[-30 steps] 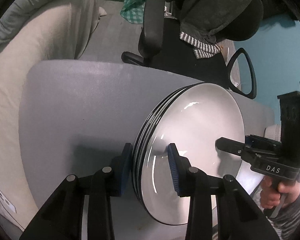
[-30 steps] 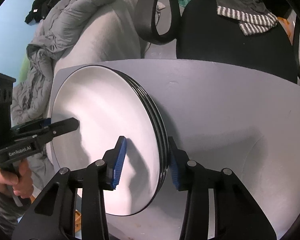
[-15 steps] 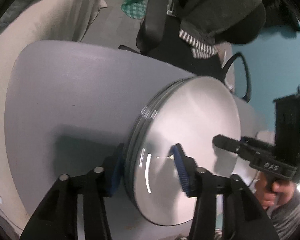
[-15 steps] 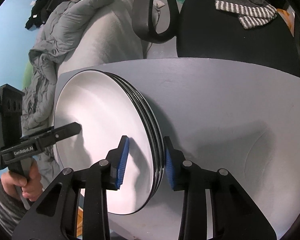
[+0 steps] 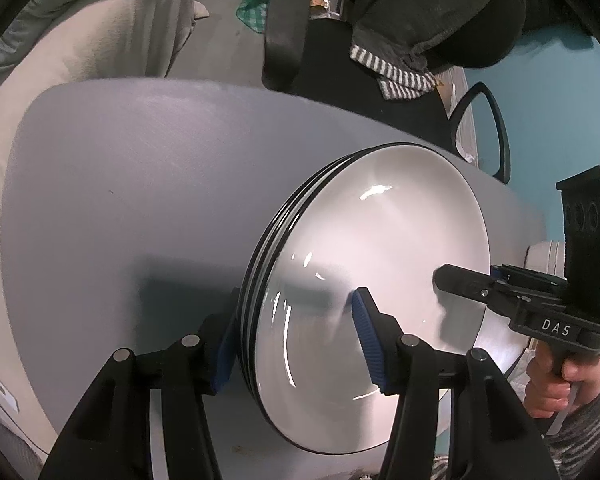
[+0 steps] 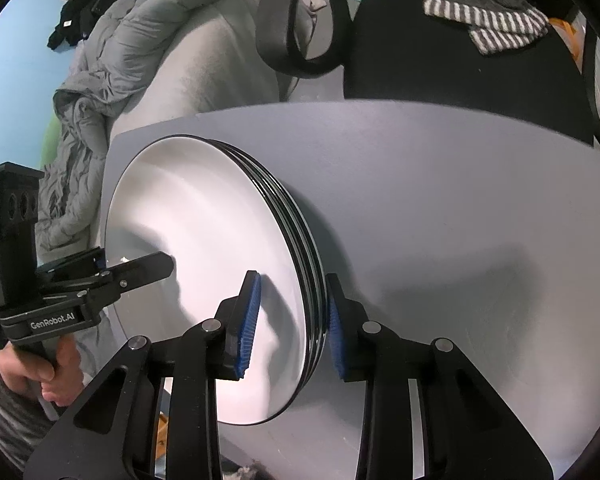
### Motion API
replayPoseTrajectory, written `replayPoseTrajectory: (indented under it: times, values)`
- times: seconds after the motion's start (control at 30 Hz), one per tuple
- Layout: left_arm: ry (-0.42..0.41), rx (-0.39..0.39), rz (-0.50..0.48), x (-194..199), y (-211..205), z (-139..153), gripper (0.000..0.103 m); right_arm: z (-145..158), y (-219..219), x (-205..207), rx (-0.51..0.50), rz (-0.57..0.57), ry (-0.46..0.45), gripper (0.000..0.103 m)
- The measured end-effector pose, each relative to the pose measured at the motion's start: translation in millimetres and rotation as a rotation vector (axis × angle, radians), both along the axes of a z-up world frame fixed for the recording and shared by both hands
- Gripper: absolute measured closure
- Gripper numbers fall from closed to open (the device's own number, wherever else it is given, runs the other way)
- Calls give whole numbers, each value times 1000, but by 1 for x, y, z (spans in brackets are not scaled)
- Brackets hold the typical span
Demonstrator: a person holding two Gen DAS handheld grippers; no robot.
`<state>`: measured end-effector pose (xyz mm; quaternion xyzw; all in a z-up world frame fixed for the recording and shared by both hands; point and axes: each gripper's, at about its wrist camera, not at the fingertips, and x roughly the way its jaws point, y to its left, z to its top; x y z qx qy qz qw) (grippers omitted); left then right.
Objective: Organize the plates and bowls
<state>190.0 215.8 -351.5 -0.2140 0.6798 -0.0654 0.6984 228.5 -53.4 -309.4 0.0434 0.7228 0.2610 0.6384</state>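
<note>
Flat plate stack face-up on table, both grippers' jaws open astride its rim.

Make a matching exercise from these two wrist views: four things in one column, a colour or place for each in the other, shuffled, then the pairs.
Things:
1. stack of plates
2. table
3. office chair
4. striped cloth

Descriptions:
A. black, beyond the table's far edge
B. white with dark rims, straddled at opposite edges by the left gripper and right gripper, jaws open
C. draped over the chair
D. grey-blue, under the plates

Pairs: 1-B, 2-D, 3-A, 4-C
</note>
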Motion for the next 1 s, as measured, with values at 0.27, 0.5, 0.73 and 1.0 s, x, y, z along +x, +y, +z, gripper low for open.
replayPoseTrajectory:
  times: [0.27,0.5,0.73,1.0]
  values:
    - [0,10,-71,-1,-56,2,49,4,-48,-11,-14,-44,8,72]
    - [-8,24,-157,-1,-121,6,49,14,-101,-21,-37,-80,-15,72]
    - [-16,39,-199,-2,-170,12,50,22,-153,-24,-39,-116,-30,73]
    - [-14,38,-211,-9,-208,12,52,23,-189,-23,-37,-131,-27,74]
